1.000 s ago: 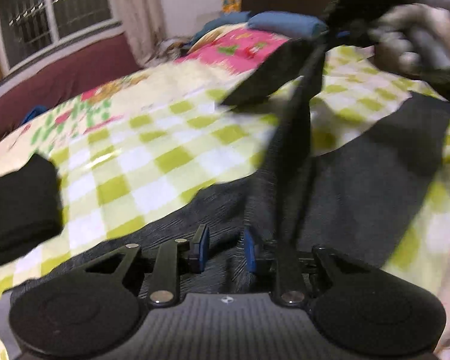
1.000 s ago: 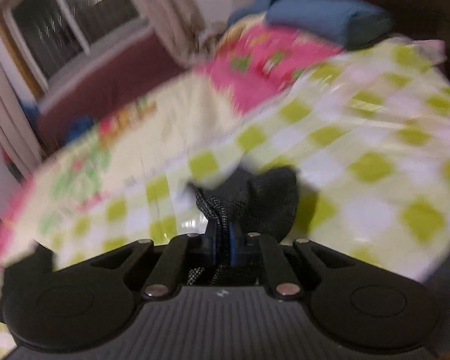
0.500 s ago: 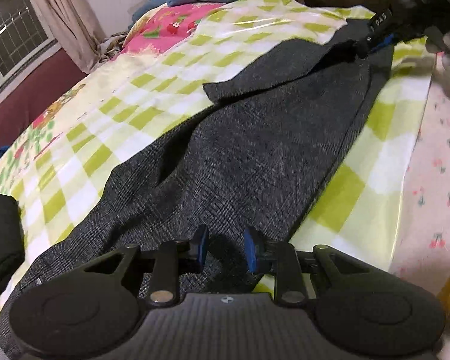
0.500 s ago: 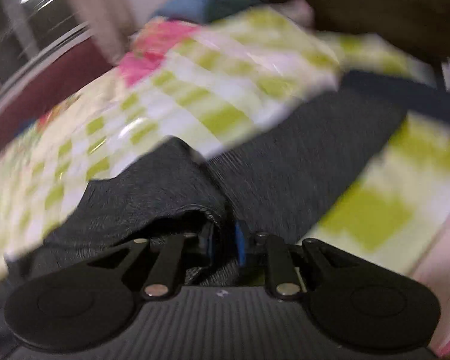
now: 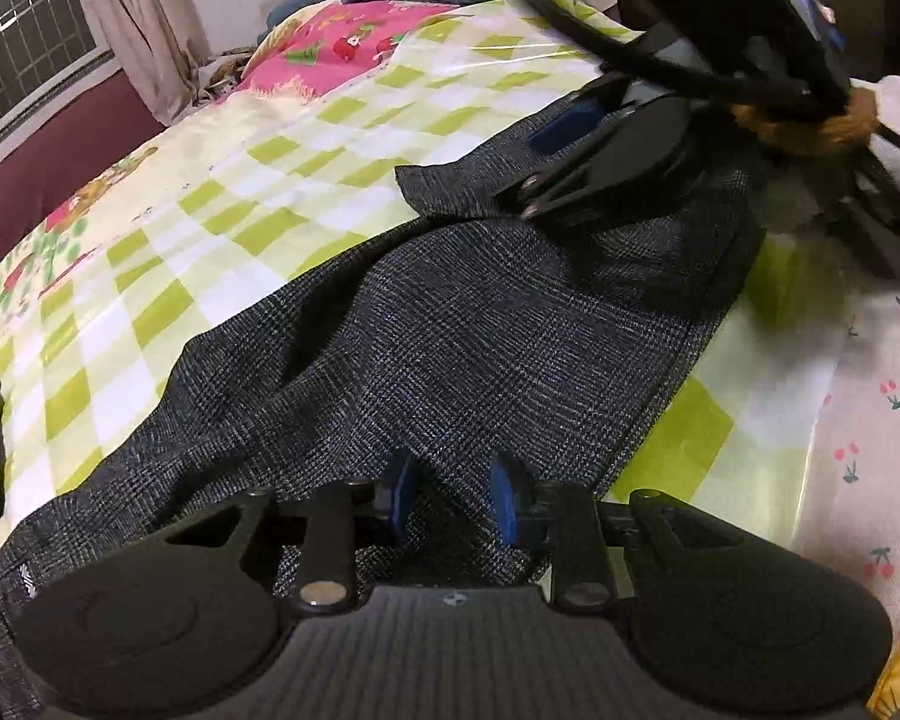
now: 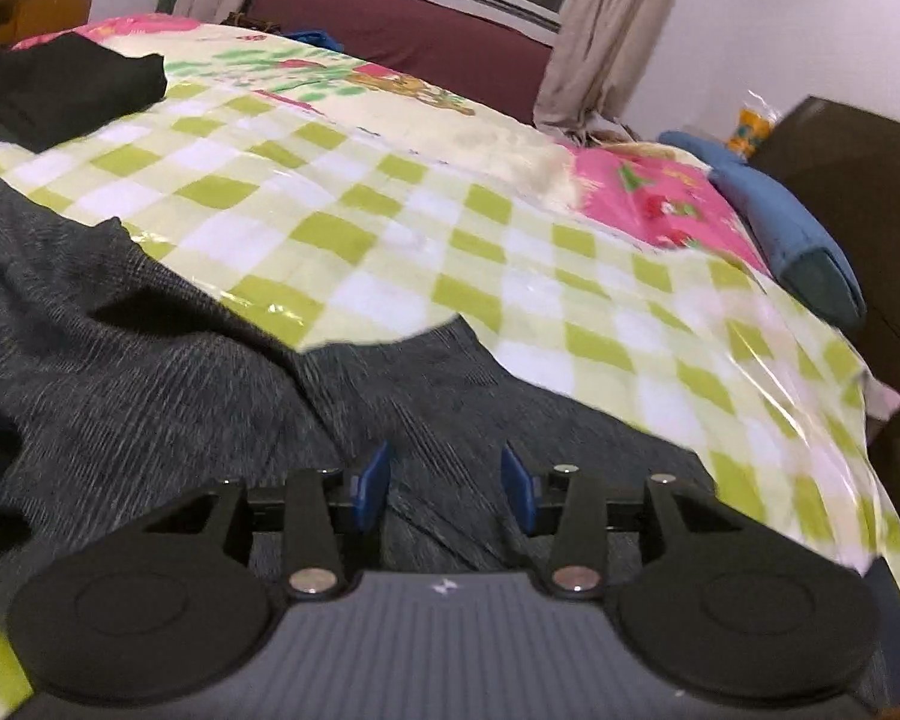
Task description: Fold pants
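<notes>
Dark grey checked pants (image 5: 480,324) lie spread along the near side of a bed covered in green-and-white checked plastic (image 5: 222,222). My left gripper (image 5: 450,498) sits low over the near end, and its blue pads (image 5: 399,495) still pinch a raised fold of cloth while the jaws start opening. My right gripper (image 5: 570,117) hovers over the far end of the pants. In the right wrist view that gripper (image 6: 444,489) has its jaws opening wide. The pants (image 6: 150,360) lie under and between the pads, and neither pad presses on them.
A folded black garment (image 6: 72,90) rests further along the bed. A blue pillow (image 6: 792,234) and a pink flowered sheet (image 6: 660,198) lie by the dark headboard (image 6: 858,192). White cherry-print cloth (image 5: 870,420) hangs at the bed's near edge. A window and curtain stand behind.
The pants, held up and stretched between both grippers, now lie flat on the bed. The right gripper dropped, rolled and let go of its bunch of cloth. The left gripper sank slightly.
</notes>
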The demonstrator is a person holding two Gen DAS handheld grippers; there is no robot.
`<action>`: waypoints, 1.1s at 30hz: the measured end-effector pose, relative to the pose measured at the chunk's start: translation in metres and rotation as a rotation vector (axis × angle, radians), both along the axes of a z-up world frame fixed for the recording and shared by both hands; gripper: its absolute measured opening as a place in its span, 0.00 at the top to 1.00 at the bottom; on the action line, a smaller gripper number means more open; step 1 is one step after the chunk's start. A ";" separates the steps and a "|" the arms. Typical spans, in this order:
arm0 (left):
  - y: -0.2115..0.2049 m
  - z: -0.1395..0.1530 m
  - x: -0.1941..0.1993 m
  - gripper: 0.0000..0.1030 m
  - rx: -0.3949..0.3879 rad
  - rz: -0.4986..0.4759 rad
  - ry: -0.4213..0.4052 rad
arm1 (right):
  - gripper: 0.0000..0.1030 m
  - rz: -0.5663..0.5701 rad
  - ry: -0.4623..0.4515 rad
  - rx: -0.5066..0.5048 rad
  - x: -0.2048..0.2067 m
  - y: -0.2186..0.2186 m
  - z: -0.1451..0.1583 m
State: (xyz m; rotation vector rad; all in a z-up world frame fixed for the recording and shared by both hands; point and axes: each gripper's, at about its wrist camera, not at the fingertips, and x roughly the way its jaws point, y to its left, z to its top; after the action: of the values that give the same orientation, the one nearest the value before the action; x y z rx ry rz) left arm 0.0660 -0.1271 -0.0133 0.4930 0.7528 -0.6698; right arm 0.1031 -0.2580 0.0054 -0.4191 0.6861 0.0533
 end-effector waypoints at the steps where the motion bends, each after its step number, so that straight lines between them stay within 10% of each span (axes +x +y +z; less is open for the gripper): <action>1: 0.000 0.000 0.000 0.59 -0.003 0.002 0.002 | 0.61 0.023 -0.007 0.009 -0.001 0.004 0.002; 7: -0.003 0.000 0.001 0.59 -0.010 0.010 0.007 | 0.62 0.028 0.004 0.046 -0.006 0.013 -0.007; 12: -0.005 0.005 -0.002 0.59 0.004 0.006 0.008 | 0.97 -0.142 -0.032 0.282 0.003 -0.025 0.009; 23: -0.049 0.012 -0.007 0.59 0.025 -0.092 -0.019 | 0.98 -0.691 -0.340 0.736 -0.090 -0.237 0.068; 33: -0.090 0.005 -0.007 0.59 0.072 -0.165 -0.026 | 0.90 -0.975 -0.300 1.005 -0.140 -0.340 -0.005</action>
State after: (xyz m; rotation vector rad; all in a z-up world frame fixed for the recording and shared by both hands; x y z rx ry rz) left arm 0.0587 -0.2166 -0.0078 0.6336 0.7181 -0.7901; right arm -0.0368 -0.5981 0.0009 0.8768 0.4320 -0.5611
